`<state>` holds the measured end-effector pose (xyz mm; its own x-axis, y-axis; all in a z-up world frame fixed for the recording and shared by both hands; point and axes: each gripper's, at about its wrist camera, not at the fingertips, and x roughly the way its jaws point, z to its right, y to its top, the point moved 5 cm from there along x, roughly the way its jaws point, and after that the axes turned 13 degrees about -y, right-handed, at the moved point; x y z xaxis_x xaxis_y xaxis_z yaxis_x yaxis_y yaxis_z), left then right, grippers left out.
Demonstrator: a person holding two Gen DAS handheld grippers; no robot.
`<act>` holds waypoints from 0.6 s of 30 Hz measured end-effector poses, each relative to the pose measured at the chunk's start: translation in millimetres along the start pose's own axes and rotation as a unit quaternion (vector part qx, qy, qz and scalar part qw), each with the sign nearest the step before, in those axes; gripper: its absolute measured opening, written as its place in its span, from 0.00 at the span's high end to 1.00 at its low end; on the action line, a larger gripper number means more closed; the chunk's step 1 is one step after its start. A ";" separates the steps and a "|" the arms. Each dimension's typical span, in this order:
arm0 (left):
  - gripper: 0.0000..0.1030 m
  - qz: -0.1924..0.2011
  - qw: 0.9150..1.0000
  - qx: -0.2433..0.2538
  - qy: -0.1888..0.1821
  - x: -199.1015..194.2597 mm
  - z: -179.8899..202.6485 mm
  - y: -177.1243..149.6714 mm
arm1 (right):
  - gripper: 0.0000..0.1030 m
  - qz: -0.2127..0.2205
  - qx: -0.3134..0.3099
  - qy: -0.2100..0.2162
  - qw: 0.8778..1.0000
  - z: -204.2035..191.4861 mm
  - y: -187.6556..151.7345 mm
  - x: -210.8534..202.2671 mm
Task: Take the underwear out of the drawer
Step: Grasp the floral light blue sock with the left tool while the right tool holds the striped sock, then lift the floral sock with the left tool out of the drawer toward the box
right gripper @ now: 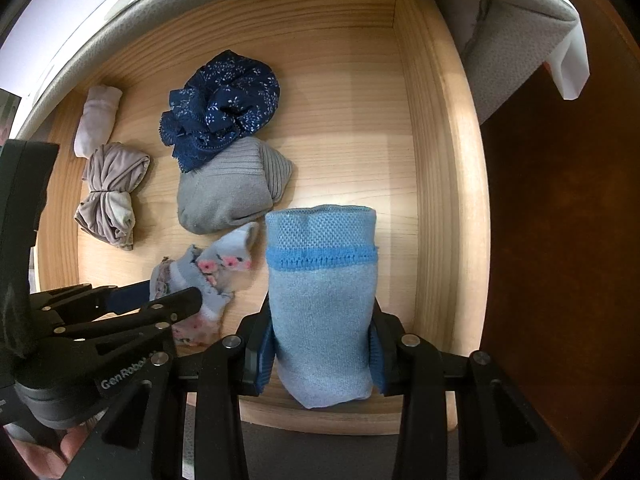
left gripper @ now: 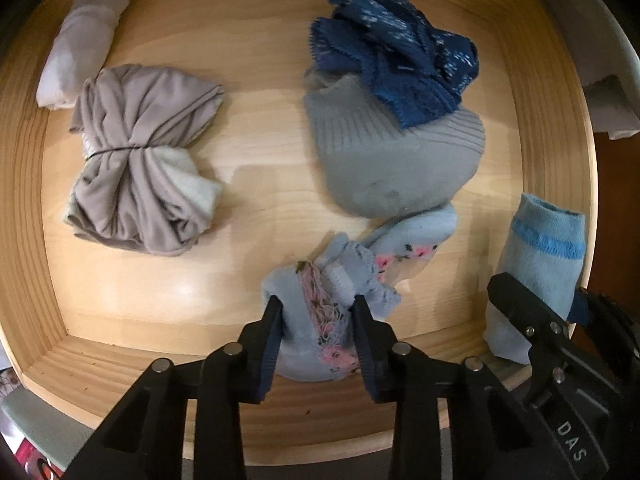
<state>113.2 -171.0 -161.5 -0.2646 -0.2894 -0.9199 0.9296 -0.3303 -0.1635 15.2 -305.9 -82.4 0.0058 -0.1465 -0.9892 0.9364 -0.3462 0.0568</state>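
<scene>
I have the left gripper (left gripper: 316, 316) clamped on the floral sock (left gripper: 320, 320), the right gripper (right gripper: 322, 344) holding the blue sock (right gripper: 320, 300); navy underwear (left gripper: 392, 64) lies ahead in the drawer (left gripper: 160, 364), untouched

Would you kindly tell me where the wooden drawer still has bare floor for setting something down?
The widest bare strip runs down the middle, between the taupe knotted cloth bundle and the grey ribbed sock. The floor along the right wall of the wooden drawer is also bare. It is crowded near the front, around the pale blue floral sock.
</scene>
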 end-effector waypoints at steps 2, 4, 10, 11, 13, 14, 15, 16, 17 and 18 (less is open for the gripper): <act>0.70 0.002 1.000 -0.008 -0.002 0.1 -11.0 -6.7 | 0.65 0.000 -0.001 -0.002 1.000 -2.4 -0.1 -0.1; 0.71 0.007 1.000 -0.011 0.002 0.6 -19.4 -11.4 | 0.65 0.000 -0.002 -0.005 1.000 -4.0 -0.2 0.1; 0.73 0.019 1.000 -0.020 0.010 -8.1 -38.5 -13.3 | 0.65 -0.001 -0.005 -0.010 1.000 -10.7 -0.3 2.3; 0.74 0.021 1.000 -0.020 0.011 -10.0 -41.7 -14.3 | 0.65 -0.001 -0.006 -0.010 1.000 -11.7 -0.3 2.9; 0.74 0.025 1.000 -0.018 0.008 -15.7 -47.4 -15.4 | 0.65 -0.001 -0.007 -0.012 1.000 -13.8 -0.3 3.7; 0.74 0.026 1.000 -0.017 0.002 -18.4 -49.5 -17.3 | 0.65 -0.001 -0.007 -0.013 1.000 -14.8 -0.3 3.9; 0.74 0.028 0.999 -0.016 0.001 -20.0 -49.6 -16.7 | 0.65 -0.001 -0.008 -0.013 1.000 -16.1 -0.2 4.4; 0.74 0.031 0.999 -0.013 0.001 -23.6 -51.0 -18.6 | 0.65 -0.001 -0.008 -0.014 1.000 -17.2 -0.1 4.8; 0.74 0.032 0.999 -0.010 -0.001 -26.4 -52.0 -19.5 | 0.65 -0.001 -0.008 -0.014 1.000 -18.3 -0.3 5.1; 0.74 0.034 0.999 -0.007 -0.001 -29.0 -51.1 -20.5 | 0.65 -0.001 -0.009 -0.015 1.000 -19.7 -0.3 5.3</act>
<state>114.9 -109.9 -149.6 -0.2012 -0.3134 -0.9281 0.9490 -0.2972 -0.1053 21.8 -288.2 -90.3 -0.0064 -0.1732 -0.9849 0.9424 -0.3304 0.0520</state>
